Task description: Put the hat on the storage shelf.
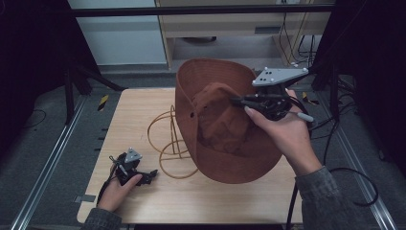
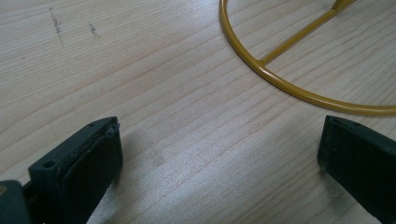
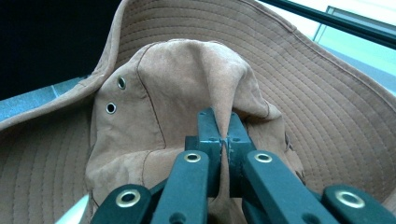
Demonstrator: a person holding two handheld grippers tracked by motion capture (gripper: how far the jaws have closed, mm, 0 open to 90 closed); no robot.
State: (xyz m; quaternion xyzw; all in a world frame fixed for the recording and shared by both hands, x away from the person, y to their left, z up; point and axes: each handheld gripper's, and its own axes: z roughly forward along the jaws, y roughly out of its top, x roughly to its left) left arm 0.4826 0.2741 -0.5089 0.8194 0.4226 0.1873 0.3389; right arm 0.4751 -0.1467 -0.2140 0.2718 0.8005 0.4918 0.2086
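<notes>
Hat (image 1: 225,129), brown and wide-brimmed, held up off the table (image 1: 143,110) over its right half by the right claw (image 1: 235,101), which is clamped shut on a fold of the crown cloth. In the right gripper view the two jaws meet on a raised pinch of the crown (image 3: 201,84), with the stitched brim (image 3: 327,102) fanning out behind and around it. The hat hangs tilted, its crown facing the person and its brim standing nearly upright; the lower brim edge comes down close to the table's near right part, though whether it touches the wood cannot be told. The crown is soft and crumpled, of a suede-like cloth, with two small metal eyelets (image 3: 116,95) on one side; the brim bears rows of concentric stitching. A yellow wire stand (image 1: 167,143), built of hoops, sits on the table just left of the hat, near the middle. The left claw (image 1: 152,173) rests low by the near left corner, jaws wide apart with nothing between them, one hoop of the stand (image 2: 299,88) lying just ahead. Judged from this, the step is carrying the hat toward the stand: best keep the pinch firm, lift until the brim clears the hoops, and centre the crown's hollow over the stand before lowering, since limp cloth may snag on the wire.
</notes>
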